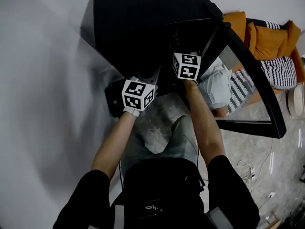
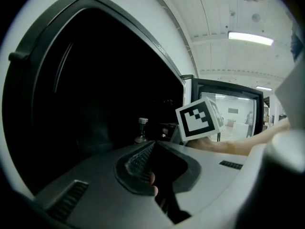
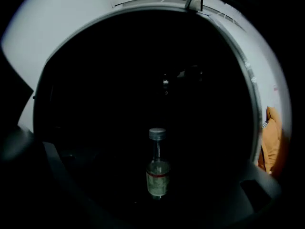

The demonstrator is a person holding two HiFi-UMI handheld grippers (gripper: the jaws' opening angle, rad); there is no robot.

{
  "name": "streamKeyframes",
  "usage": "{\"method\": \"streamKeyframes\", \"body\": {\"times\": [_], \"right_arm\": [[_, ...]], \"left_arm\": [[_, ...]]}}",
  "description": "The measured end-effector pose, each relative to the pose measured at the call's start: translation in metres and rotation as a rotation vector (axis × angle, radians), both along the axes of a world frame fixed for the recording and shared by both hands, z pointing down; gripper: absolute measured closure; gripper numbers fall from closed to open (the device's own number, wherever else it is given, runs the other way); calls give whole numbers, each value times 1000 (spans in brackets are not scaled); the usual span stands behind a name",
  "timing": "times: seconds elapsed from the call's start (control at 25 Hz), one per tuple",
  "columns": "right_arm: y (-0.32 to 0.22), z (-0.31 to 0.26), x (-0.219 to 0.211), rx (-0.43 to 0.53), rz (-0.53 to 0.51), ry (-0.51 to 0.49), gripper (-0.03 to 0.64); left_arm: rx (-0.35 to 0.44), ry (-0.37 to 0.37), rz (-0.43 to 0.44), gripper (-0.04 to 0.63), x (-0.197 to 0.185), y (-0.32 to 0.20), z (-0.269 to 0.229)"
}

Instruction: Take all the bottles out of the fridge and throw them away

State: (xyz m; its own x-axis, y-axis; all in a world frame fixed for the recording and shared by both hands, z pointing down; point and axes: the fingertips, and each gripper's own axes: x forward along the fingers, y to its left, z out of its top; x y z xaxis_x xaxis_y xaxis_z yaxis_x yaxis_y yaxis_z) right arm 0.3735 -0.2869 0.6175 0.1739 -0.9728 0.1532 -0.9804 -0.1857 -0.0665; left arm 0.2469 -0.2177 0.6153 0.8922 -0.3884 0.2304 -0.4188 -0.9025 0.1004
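A small clear glass bottle [image 3: 157,163] with a grey screw cap and a red-banded label stands upright on the dark bottom of the black fridge [image 1: 143,23], towards the front of the compartment. The interior round it is too dark to make out walls or back.

The right tongs [image 1: 186,67] reach into the opening with their jaws spread wide. The bottle stands ahead between them, touched by neither. The left tongs [image 2: 153,144] hang just beside, nearer the person at the fridge's front edge, jaws pressed together at the tips and holding nothing.

The fridge's black-framed glass door [image 1: 259,94] is swung open to the right, close beside the right forearm [image 1: 205,123]. Beyond the door lie an orange cushion [image 1: 269,37] and a black-and-white striped cloth [image 1: 281,73].

A white wall [image 1: 43,80] runs along the left, close to the fridge's side. Speckled stone floor [image 1: 248,142] with white cables [image 1: 248,168] lies open on the right.
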Motion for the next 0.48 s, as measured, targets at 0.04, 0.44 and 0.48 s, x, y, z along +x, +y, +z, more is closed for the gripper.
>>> {"method": "streamKeyframes", "body": {"times": [0.04,0.44,0.48], "right_arm": [[-9,1,2,1,4,1,386],[-68,15,19,-6,51,18,371],[-71,17,21,-10,55,22,371]], "left_arm": [[2,2,-6,595,0,-5,1],[22,16,-50,595,6,-41,7],[23,17,-51,595,6,-43,8]]}}
